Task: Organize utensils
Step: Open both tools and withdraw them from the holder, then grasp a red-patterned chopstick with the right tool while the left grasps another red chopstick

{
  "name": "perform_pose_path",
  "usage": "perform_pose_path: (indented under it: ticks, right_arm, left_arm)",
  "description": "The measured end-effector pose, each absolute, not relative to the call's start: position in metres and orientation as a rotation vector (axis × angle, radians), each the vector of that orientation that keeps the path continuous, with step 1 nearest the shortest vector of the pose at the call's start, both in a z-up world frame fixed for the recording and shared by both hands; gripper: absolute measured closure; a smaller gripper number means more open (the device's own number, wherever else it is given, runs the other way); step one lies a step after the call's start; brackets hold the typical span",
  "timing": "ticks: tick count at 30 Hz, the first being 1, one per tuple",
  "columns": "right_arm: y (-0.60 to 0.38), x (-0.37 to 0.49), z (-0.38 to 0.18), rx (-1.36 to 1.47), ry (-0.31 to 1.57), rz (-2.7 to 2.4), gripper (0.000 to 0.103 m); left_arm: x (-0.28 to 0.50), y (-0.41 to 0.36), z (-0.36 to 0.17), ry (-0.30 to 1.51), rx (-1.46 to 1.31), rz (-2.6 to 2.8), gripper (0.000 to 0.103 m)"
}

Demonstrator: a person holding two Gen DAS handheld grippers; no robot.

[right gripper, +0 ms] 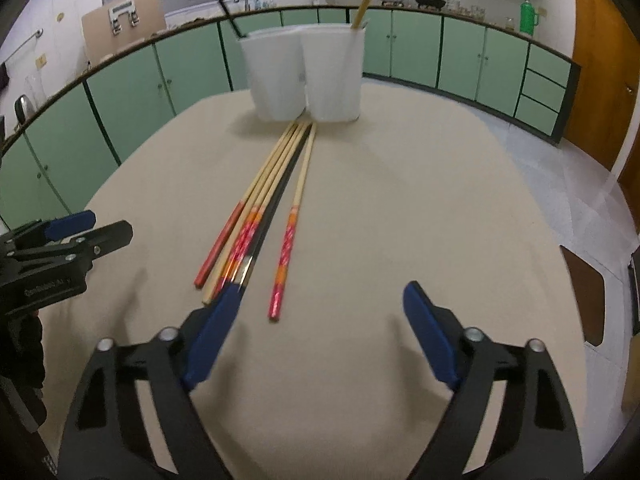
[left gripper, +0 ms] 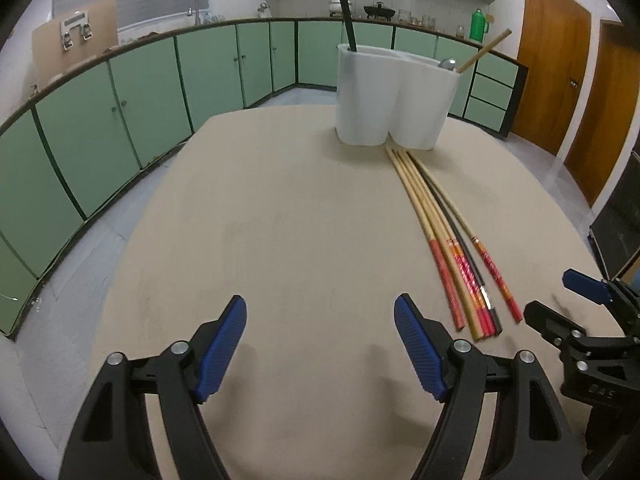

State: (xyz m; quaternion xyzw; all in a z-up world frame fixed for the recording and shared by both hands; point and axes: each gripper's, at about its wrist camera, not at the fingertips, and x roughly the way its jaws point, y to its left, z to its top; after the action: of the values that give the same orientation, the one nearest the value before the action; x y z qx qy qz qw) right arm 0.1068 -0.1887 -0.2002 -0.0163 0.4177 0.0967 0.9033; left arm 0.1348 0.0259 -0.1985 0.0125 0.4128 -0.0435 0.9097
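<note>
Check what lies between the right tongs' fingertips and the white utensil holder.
The loose chopsticks lie along that stretch on the table, tips reaching the white utensil holder. Right tongs are open, empty; clearest in the right wrist view.

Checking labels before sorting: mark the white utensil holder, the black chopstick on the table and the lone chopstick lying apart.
white utensil holder [right gripper: 276,76]: right wrist view, left compartment's front wall.
black chopstick [right gripper: 286,182]: right wrist view, mid-shaft.
lone chopstick [right gripper: 303,172]: right wrist view, pale shaft.

Two black hand-held grippers with blue pads

Left hand-held gripper [left gripper: 320,344] and right hand-held gripper [right gripper: 322,334] share black angular arms with triangular cut-outs, silver pivot bolts and ribbed blue fingers [left gripper: 222,344]; pale lettering on a body is perhaps a brand, unreadable.
</note>
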Motion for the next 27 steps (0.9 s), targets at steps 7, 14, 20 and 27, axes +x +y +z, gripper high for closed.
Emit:
perform_pose_path:
  ticks: [7, 14, 20, 27]
  right_arm:
    - [-0.18, 0.107, -0.207, -0.054, 0.9, 0.207, 0.044]
    - [-0.178, 0.107, -0.21, -0.065, 0.908, 0.209, 0.063]
    - [-0.174, 0.105, -0.21, -0.083, 0.902, 0.228, 0.088]
    - [-0.183, 0.106, -0.209, -0.056, 0.906, 0.229, 0.097]
  left_arm:
    - [0.131, 0.025, -0.201, 0.863, 0.033, -0.1, 0.028]
    - [0.131, 0.017, -0.204, 0.874, 0.039, -0.119, 0.028]
    - [0.132, 0.006, -0.208, 0.888, 0.049, -0.146, 0.028]
    - [0.131, -0.011, -0.213, 0.92, 0.06, -0.198, 0.027]
